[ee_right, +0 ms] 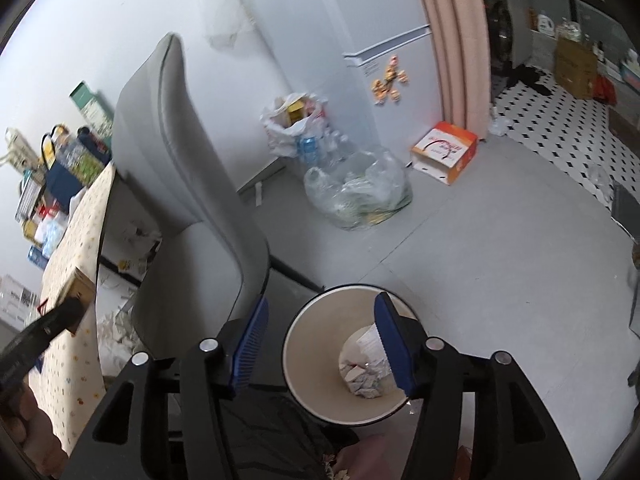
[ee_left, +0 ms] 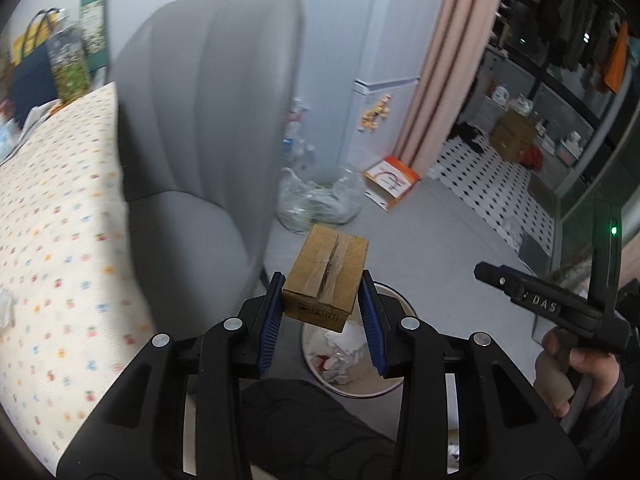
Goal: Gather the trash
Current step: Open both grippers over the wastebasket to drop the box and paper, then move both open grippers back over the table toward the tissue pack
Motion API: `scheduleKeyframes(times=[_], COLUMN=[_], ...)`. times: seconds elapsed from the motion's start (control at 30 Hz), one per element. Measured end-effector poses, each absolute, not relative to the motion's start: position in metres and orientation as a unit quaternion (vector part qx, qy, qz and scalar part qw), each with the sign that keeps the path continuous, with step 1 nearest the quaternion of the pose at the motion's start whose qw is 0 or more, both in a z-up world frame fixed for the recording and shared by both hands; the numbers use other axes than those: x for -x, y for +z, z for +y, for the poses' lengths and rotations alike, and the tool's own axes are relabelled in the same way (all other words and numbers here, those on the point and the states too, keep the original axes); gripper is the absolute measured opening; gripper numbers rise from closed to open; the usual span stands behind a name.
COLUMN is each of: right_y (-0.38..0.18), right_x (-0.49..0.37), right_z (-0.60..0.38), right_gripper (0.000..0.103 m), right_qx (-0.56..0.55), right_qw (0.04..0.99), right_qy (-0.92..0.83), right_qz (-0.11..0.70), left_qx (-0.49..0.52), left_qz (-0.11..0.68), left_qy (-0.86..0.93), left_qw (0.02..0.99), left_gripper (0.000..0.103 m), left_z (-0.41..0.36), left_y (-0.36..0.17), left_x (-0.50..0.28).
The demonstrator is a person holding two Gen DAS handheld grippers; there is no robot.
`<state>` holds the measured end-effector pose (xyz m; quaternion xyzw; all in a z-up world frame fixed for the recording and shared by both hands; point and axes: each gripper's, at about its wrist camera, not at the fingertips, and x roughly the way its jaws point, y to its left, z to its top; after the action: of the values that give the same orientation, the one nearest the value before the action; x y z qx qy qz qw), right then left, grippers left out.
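Evidently the carrying step is under way: the left gripper (ee_left: 322,304) is clamped on a small cardboard box (ee_left: 326,276) above the waste bin (ee_right: 304,360), so the next move is probably lowering and releasing. The right gripper (ee_right: 320,344) hangs empty, fingers apart; the bin's lower rim is hidden.
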<state>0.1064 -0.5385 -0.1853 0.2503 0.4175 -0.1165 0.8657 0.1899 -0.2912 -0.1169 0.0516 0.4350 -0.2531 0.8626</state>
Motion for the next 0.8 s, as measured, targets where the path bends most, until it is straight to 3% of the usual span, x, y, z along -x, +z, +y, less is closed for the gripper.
scheduleKeyframes(times=[0.2,0.23,0.27,0.33,0.53,0.8], right_y=[-0.182,-0.182,-0.182,-0.18,-0.178,-0.17], right_x=[-0.092,-0.09,-0.089,-0.087,-0.091,-0.103], right_z=[-0.56,-0.562,-0.563,-0.565,-0.562,-0.539], right_gripper=[0.06,0.06,0.06,0.061,0.061,0.078], right_qx=[-0.26,-0.262,-0.263,-0.262,-0.261,-0.244], right_qw=[0.864,0.863,0.863,0.864,0.865,0.872], right_qy=[-0.135,-0.135,-0.136,-0.138,-0.135,-0.122], right_qz=[0.41,0.41,0.41,0.408,0.407,0.406], left_qx=[-0.068,-0.071,-0.076,-0.077,-0.064,-0.035], left_qz=[0.451,0.458,0.46,0.456,0.454,0.44], left_qy=[-0.296,-0.305,-0.305,-0.311,-0.295,-0.256], left_qw=[0.839,0.832,0.83,0.83,0.838,0.86], left_gripper=[0.038,0.041,0.059,0.076,0.085,0.094], left_z=[-0.329,-0.336,-0.341,-0.346,-0.331,-0.284], left_y=[-0.127,-0.13,-0.132,-0.132,-0.128,-0.114], left_x=[-0.188,-0.189,-0.189,-0.188,-0.192,-0.193])
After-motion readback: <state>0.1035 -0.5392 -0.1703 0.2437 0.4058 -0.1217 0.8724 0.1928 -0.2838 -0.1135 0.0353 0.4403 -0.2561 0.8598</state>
